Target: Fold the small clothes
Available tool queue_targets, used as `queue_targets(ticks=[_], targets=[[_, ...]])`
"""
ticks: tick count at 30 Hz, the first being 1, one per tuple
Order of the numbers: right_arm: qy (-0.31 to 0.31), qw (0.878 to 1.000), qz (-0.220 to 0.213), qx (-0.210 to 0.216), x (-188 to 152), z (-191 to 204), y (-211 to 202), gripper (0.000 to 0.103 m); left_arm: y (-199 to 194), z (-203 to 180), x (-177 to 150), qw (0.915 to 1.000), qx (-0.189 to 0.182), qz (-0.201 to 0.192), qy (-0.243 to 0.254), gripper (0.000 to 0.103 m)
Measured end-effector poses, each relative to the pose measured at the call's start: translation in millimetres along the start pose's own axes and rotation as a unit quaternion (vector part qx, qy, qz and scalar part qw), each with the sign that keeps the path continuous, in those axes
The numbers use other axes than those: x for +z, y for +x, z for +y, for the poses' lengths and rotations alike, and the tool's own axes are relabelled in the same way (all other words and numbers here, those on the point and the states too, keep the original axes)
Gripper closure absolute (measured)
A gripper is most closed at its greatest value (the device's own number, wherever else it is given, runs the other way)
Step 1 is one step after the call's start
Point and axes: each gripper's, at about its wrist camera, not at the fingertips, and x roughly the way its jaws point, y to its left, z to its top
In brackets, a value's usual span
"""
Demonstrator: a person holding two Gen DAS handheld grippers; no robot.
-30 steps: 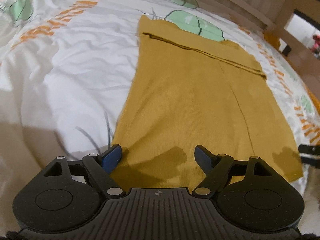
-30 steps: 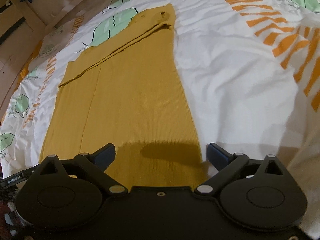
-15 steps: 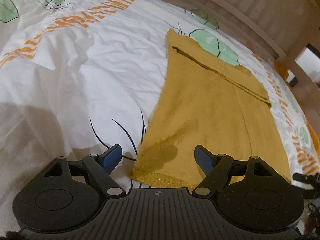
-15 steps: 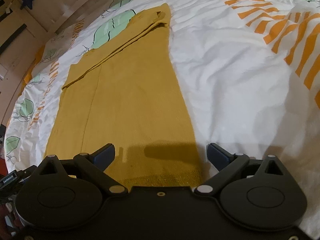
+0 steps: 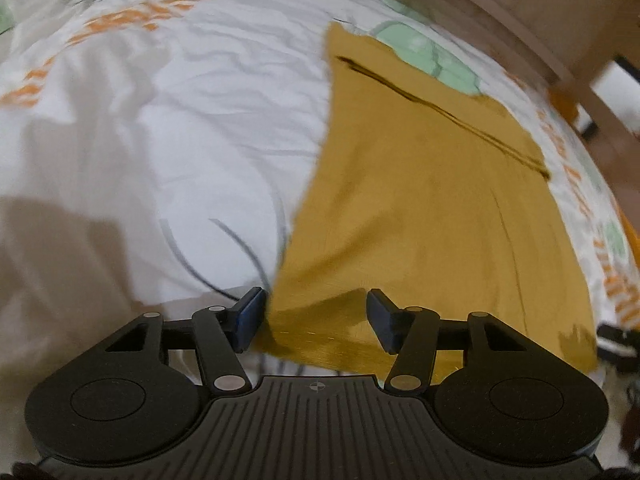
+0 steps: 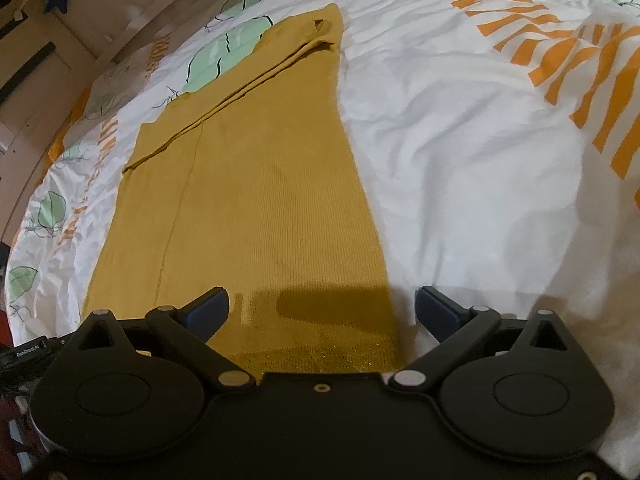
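Mustard garment (image 6: 260,208) lies flat on the bed (image 6: 460,160), narrowed to a long strip with a folded band across its far end; side folds look done, lengthwise fold not yet. My left gripper (image 5: 316,316) and right gripper (image 6: 322,312) both have jaws spread, empty, straddling the near hem corners. Next, I judge: pinch hem, carry it far.
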Motion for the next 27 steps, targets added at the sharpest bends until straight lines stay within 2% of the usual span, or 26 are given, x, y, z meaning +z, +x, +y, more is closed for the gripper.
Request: queue_targets(ticks=[4, 11, 15, 23, 27], targets=[[-0.019, 1.0, 0.003, -0.011, -0.9, 5.9, 2.6, 0.0, 4.3, -12.4, -2.4, 0.9993, 0.008, 0.003, 0.037, 0.049], [-0.012, 1.0, 0.004, -0.005, 0.1, 2.6, 1.5, 0.0, 1.8, 2.8, 0.2, 0.9996, -0.028, 0.004, 0.003, 0.049], [-0.007, 1.0, 0.011, -0.004, 1.0, 1.3, 2.2, 0.0, 1.5, 2.6, 0.3, 0.9995, -0.032, 0.003, 0.005, 0.049], [0.017, 1.0, 0.02, 0.009, 2.8, -5.0, 2.1, 0.0, 2.7, 2.5, 0.3, 0.9989, -0.046, 0.004, 0.004, 0.079], [0.024, 0.999, 0.031, 0.015, 6.1, -7.1, 5.6, 0.0, 3.9, 1.4, -0.2, 0.9987, -0.05, 0.002, 0.005, 0.085]])
